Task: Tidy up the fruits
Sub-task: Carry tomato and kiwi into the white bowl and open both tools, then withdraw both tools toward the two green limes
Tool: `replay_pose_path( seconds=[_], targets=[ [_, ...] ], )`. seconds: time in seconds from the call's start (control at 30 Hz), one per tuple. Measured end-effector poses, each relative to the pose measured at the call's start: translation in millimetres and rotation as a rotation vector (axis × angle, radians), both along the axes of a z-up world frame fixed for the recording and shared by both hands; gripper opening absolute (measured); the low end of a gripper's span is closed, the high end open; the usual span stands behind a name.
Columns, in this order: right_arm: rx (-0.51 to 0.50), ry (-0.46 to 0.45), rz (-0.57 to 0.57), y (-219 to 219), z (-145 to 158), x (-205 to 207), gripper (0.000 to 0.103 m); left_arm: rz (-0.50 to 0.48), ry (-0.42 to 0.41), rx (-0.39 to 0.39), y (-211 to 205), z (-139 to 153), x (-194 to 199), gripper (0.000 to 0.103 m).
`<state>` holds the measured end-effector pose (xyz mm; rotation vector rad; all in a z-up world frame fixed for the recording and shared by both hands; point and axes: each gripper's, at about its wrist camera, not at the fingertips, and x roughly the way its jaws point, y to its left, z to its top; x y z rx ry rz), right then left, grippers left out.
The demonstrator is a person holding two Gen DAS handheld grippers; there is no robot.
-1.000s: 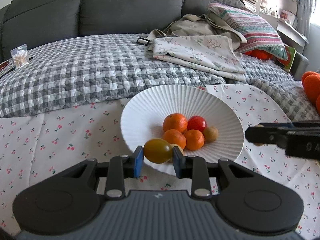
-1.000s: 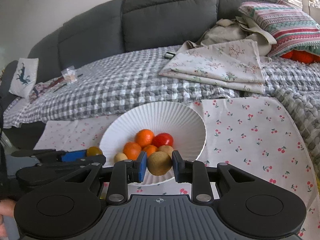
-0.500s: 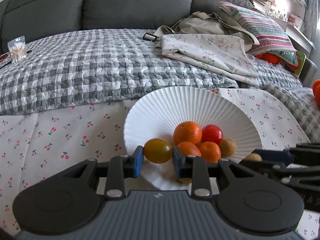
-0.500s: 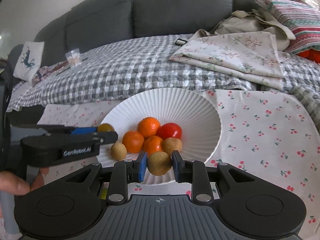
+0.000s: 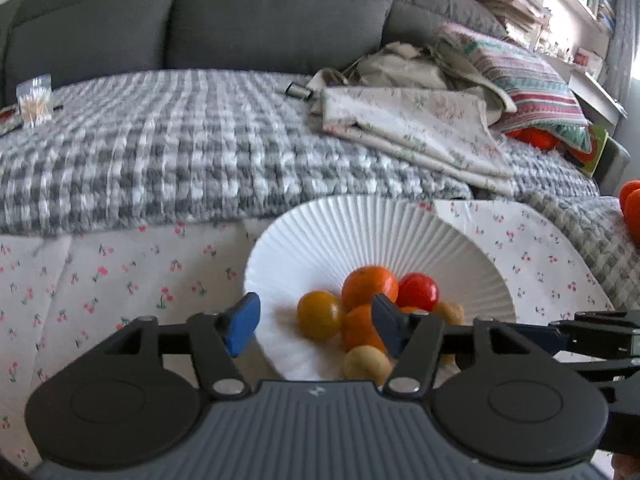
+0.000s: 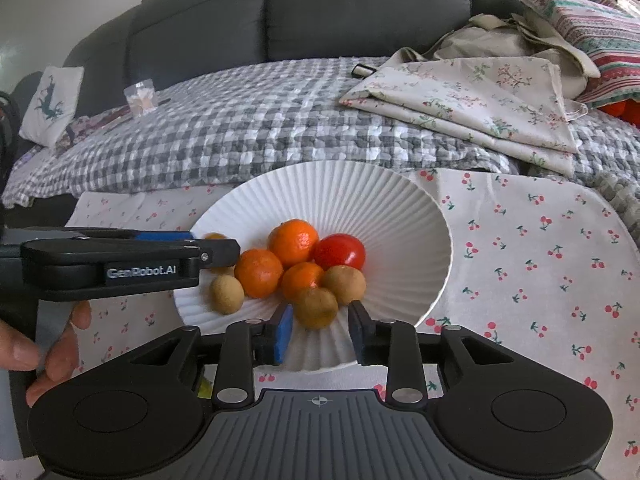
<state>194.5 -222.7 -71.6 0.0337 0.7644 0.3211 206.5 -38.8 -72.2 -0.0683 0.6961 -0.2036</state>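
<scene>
left gripper [image 5: 316, 322]: just spread, yellow tomato [image 5: 319, 314] loose | right gripper [image 6: 320, 330]: just spread, kiwi [image 6: 316, 307] loose | bowl [image 6: 360, 188]: near rim hidden

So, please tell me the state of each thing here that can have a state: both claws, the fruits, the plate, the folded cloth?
Left claw: open, jaws just opening, holds nothing.
Yellow tomato: released, lying in the plate.
Right claw: open, jaws just opening, pads apart from the fruit.
Brown fruit: released, resting in the plate.
White plate: upright, holding fruits.
Floral cloth: folded, on the checked blanket.
</scene>
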Motion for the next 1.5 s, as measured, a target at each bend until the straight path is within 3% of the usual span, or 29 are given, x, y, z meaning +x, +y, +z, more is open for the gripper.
replay_pose_path(
  seconds=[0.67,0.93,1.17,1.5],
  targets=[
    [0.033,-0.019,-0.038,-12.3,21.1,-23.9,0.039,0.062,-0.003,-0.071,17.3,19.3,-23.3,0.064],
    [0.037,-0.022,-0.029,-8.4,26.4,-36.4,0.053,0.065,-0.01,-0.074,28.8,25.2,-41.5,0.065],
    [0.04,-0.019,-0.019,-4.7,29.7,-50.6,0.06,0.064,0.0,-0.061,41.2,24.0,-56.1,0.067],
    [0.036,-0.03,-0.001,3.2,36.4,-77.0,0.06,-0.045,0.047,-0.014,49.3,5.8,-85.2,0.067]
  ],
)
